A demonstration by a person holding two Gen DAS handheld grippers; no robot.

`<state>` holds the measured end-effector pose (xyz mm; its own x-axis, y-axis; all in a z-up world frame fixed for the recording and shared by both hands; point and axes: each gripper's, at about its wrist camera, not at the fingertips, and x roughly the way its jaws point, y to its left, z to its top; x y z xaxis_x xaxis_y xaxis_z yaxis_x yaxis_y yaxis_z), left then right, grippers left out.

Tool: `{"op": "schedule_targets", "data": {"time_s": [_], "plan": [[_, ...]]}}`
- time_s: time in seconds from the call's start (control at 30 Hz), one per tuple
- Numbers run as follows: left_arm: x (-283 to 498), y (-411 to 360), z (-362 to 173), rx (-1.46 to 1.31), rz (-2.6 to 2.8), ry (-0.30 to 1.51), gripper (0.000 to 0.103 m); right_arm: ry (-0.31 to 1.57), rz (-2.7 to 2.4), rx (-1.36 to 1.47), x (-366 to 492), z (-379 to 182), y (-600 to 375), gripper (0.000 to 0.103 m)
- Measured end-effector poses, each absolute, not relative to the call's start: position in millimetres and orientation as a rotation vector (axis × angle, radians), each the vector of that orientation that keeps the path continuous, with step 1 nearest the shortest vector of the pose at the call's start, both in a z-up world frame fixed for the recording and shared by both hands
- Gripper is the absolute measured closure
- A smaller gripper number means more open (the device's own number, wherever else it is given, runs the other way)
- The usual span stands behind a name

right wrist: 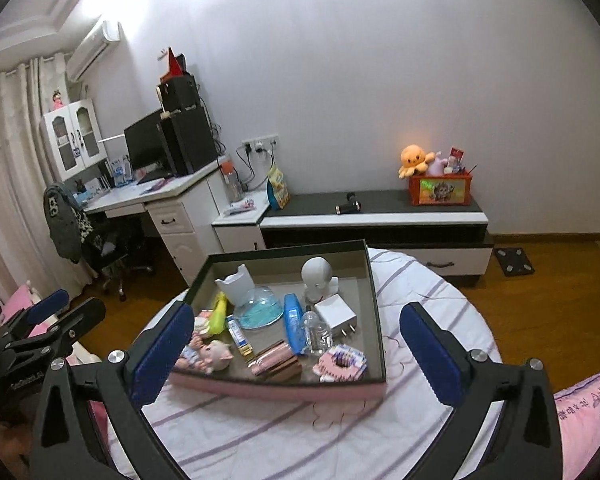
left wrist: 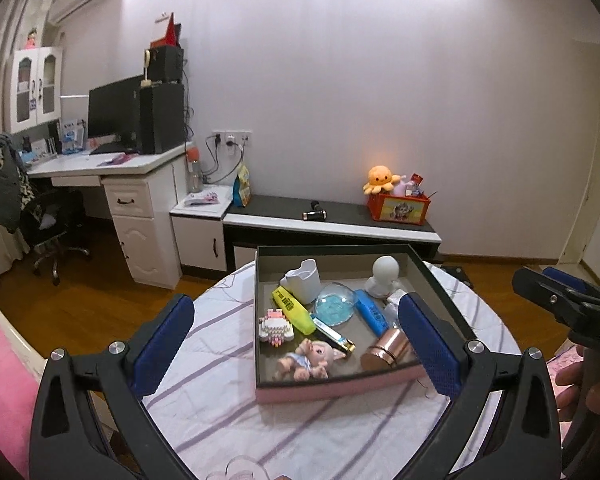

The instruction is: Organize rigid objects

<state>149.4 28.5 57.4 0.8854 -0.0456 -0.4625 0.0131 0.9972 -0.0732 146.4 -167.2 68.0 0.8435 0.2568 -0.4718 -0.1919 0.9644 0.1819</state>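
A shallow pink-sided box [left wrist: 332, 390] [right wrist: 276, 390] sits on a round table with a striped cloth [left wrist: 300, 432] [right wrist: 300, 440]. It holds several small things: a yellow highlighter [left wrist: 294, 310], a pig doll [left wrist: 314, 358] [right wrist: 210, 356], a copper tube [left wrist: 386, 350], a blue case [left wrist: 372, 312] [right wrist: 293, 324], a white figure [left wrist: 384, 274] [right wrist: 318, 274], a white charger [right wrist: 336, 314], a brick toy [left wrist: 275, 326] [right wrist: 342, 362]. My left gripper [left wrist: 296, 344] is open and empty above the box's near side. My right gripper [right wrist: 296, 348] is open and empty, likewise.
A low black-and-white cabinet [left wrist: 332, 220] [right wrist: 376, 220] stands against the wall with an orange toy crate [left wrist: 398, 204] [right wrist: 440, 188]. A white desk with monitor [left wrist: 112, 160] and a chair [left wrist: 44, 216] are at the left. Pink bedding [right wrist: 588, 412] lies at the right.
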Motion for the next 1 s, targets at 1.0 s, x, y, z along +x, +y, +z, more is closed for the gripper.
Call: {"op": "schedule_targets", "data": {"time_s": [1.0], "plan": [[-19,4,80,-0.076,-0.017,0.388,0.0,0.378,0.187,0.083,-30,78,-163,0.0]]}}
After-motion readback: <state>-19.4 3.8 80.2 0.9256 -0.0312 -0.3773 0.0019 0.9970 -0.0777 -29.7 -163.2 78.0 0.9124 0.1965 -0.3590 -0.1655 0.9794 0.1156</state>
